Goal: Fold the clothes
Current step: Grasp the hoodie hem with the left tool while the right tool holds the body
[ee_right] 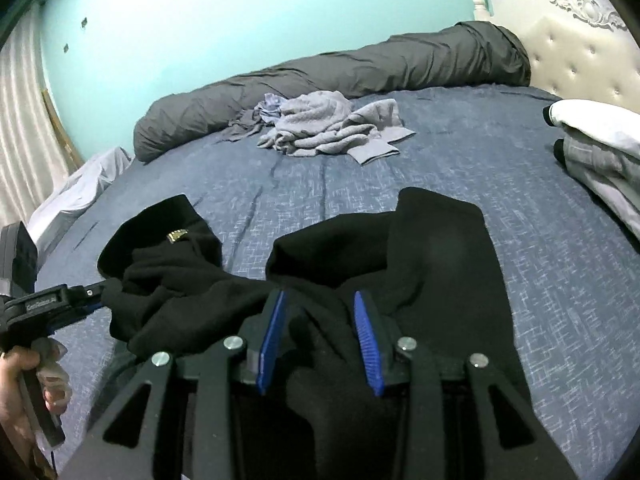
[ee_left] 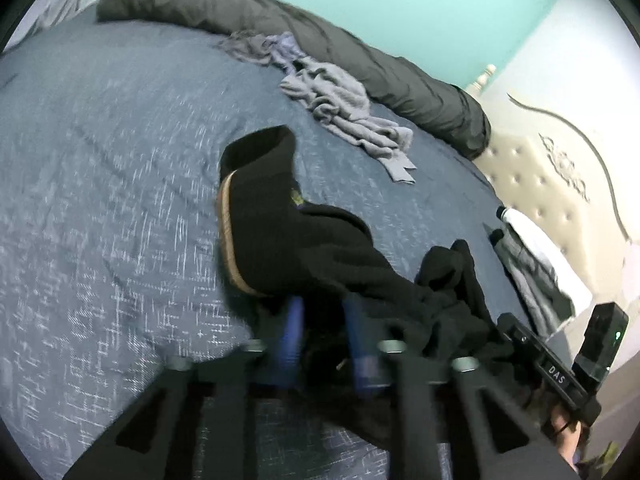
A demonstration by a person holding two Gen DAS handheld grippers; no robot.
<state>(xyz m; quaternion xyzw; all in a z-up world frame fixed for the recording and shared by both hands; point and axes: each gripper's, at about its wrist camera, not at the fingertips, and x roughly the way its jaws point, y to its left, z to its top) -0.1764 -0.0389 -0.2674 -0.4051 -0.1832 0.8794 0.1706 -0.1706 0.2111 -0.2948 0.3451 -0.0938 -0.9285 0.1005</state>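
Both claws stand parted over the black garment (ee_right: 420, 264) bunched on the bed (ee_right: 540, 320) near the grey clothes pile (ee_right: 332, 128), left claw (ee_left: 320, 320) and right claw (ee_right: 320, 332) straddling fabric, probably to spread it for folding.

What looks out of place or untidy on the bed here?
A crumpled grey garment lies in a heap near the rolled dark duvet. The black garment between both grippers is bunched, not flat. Nothing looks damaged or spilled.
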